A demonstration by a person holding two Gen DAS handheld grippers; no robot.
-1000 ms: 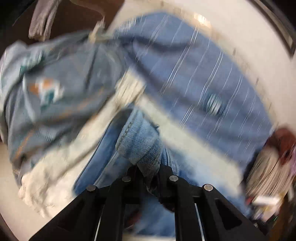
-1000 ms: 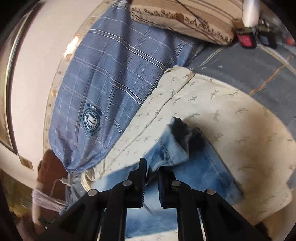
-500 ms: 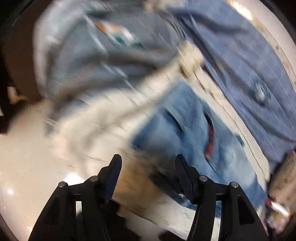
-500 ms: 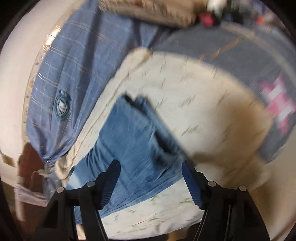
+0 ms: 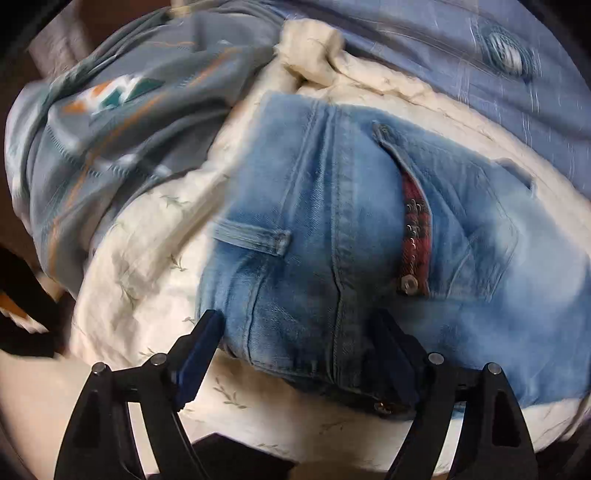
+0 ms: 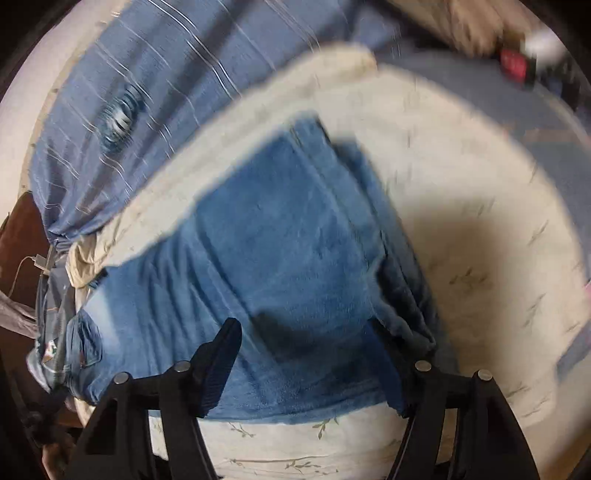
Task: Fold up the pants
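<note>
Light-blue jeans lie folded on a cream leaf-print sheet. In the left wrist view the waist end is nearest, with a belt loop and red plaid lining showing at the fly. My left gripper hovers over this end with its jaws opening; the denim's near edge lies between them, and the pads do not press it. The right wrist view shows the folded leg end of the jeans. My right gripper stands open above it, astride the denim without gripping.
A blue plaid cloth lies beyond the sheet. A grey-blue patterned blanket is bunched at the left. A tan pillow and a small red item sit at the far right.
Both grippers were shut on jeans fabric a second ago; both have let go and opened. The denim has dropped flat onto the sheet, and both views have tilted down closer to it.
</note>
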